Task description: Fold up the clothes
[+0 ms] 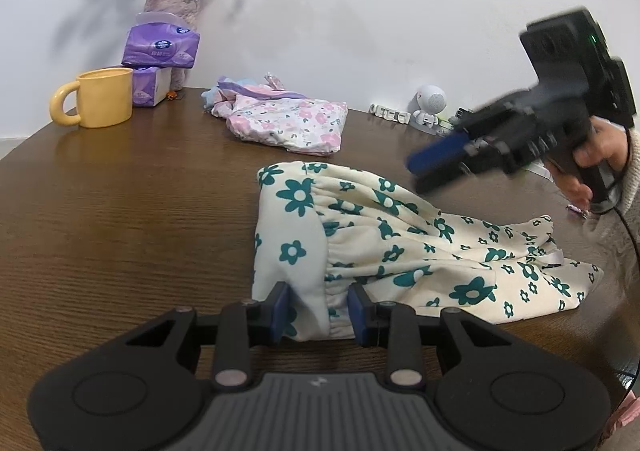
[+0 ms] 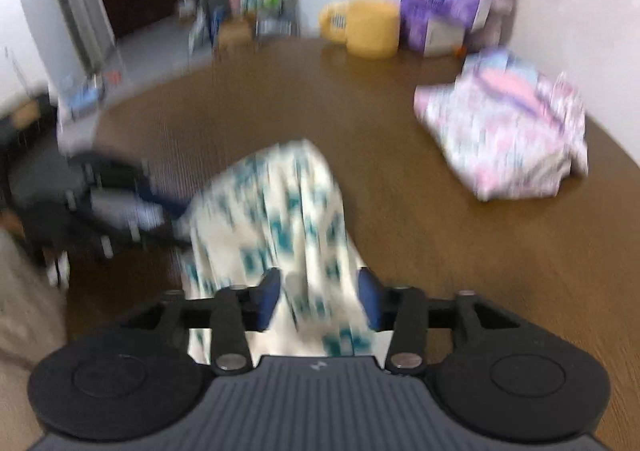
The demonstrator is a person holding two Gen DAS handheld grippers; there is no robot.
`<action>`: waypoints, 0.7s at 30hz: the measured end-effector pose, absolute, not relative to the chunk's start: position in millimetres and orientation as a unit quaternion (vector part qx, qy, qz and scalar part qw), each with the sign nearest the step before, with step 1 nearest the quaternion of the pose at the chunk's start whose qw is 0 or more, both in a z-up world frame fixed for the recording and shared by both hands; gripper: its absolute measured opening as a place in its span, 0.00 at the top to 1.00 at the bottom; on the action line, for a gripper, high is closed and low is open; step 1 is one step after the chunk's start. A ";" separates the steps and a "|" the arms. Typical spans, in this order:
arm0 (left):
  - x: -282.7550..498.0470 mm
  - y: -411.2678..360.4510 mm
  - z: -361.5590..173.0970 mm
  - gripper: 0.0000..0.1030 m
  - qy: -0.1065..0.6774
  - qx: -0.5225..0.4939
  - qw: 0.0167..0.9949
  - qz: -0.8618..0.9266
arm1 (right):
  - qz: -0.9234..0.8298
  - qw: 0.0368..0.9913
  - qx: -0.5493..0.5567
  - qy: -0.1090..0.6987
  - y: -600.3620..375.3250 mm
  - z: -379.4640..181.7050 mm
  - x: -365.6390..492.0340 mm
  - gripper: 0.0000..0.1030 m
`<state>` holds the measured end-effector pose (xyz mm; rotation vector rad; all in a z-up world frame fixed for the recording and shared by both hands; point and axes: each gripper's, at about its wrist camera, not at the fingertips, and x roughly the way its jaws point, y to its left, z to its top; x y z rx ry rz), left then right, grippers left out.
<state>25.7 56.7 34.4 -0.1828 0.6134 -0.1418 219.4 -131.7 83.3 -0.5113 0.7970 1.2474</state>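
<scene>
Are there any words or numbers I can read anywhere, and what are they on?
None can be read for certain.
Purple tissue pack: white print and a round logo, too small to read.
Tissue box beneath it: faint print, too small to read.
Left gripper body: a small zigzag mark, not a word.
Yellow mug: no text.
Green-flowered garment: no text.
Right wrist view: all blurred.

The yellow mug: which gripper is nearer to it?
Left. The left gripper sits at the near edge of the green-flowered garment, on the yellow mug's side of the table. The right gripper hovers above the garment's far side.
</scene>
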 end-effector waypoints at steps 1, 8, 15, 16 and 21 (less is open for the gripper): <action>25.5 56.9 34.3 0.71 0.301 -0.090 0.947 -0.070 | 0.564 0.716 -0.217 0.350 -128.4 86.5 220.2 0.53; 24.8 57.0 34.1 0.71 0.302 -0.085 0.947 -0.073 | 0.544 0.715 -0.259 0.355 -90.5 57.4 216.4 0.95; 25.4 55.8 33.3 0.71 0.302 -0.083 0.946 -0.079 | 0.533 0.711 -0.288 0.357 -104.5 40.4 211.8 0.96; 25.6 55.5 33.2 0.71 0.302 -0.083 0.946 -0.079 | 0.533 0.709 -0.295 0.354 -104.4 41.2 210.1 0.96; 24.8 54.9 32.8 0.71 0.302 -0.082 0.947 -0.079 | 0.535 0.711 -0.272 0.365 -108.9 60.4 220.4 0.73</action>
